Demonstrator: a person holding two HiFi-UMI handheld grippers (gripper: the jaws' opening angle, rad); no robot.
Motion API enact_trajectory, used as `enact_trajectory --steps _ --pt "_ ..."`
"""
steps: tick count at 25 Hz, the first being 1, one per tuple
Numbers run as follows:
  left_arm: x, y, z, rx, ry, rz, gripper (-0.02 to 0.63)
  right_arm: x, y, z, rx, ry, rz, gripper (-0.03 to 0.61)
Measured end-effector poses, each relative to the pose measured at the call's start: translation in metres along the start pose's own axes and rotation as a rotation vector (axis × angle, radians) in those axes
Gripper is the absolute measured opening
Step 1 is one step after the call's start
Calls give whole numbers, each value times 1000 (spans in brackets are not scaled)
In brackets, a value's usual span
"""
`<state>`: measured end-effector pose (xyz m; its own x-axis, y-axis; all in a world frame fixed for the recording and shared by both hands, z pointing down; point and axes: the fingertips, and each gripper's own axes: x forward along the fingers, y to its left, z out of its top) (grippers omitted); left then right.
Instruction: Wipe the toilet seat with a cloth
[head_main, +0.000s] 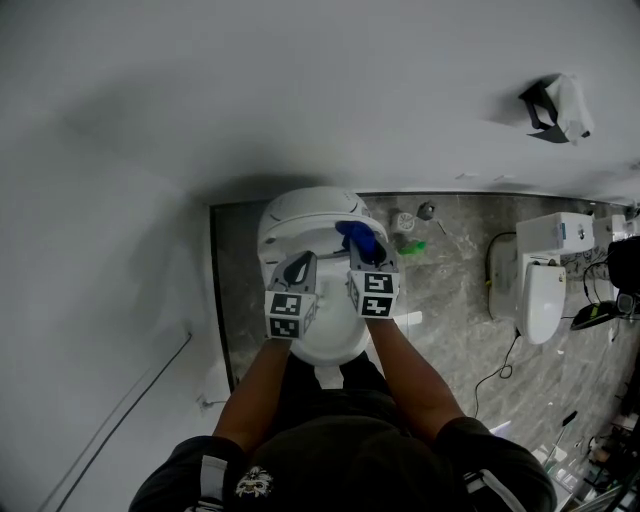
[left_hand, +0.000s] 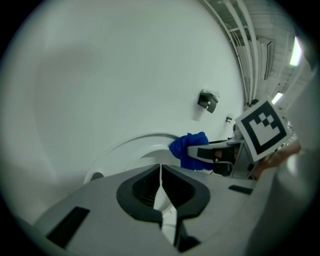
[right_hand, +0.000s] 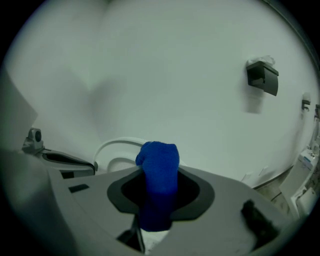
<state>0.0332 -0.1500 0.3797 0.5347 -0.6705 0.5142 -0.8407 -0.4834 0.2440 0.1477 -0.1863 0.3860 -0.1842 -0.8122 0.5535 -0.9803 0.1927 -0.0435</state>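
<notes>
A white toilet (head_main: 300, 215) stands against the wall, its lid raised and its seat (head_main: 335, 345) below my grippers. My right gripper (head_main: 368, 250) is shut on a blue cloth (head_main: 358, 236), which bulges out past its jaws (right_hand: 159, 165) over the right rear of the bowl. My left gripper (head_main: 297, 268) hovers over the left side of the bowl, jaws shut with nothing between them (left_hand: 160, 172). From the left gripper view the cloth (left_hand: 189, 150) and the right gripper show to the right, with the lid rim (left_hand: 130, 145) behind.
A grey marble floor (head_main: 450, 300) lies to the right with a second white toilet (head_main: 545, 280), cables and small items. A paper holder (head_main: 555, 108) hangs on the wall. The person's arms and dark clothing fill the bottom of the head view.
</notes>
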Motion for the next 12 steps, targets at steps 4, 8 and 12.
enact_trajectory --steps 4,8,12 --pt "10 -12 -10 1 19 -10 20 0 -20 -13 -11 5 -46 106" --pt "19 -21 -21 1 29 -8 20 3 -36 -31 -1 14 -71 106" --pt "29 -25 -43 -23 57 -7 20 4 -42 -46 -31 4 -82 106"
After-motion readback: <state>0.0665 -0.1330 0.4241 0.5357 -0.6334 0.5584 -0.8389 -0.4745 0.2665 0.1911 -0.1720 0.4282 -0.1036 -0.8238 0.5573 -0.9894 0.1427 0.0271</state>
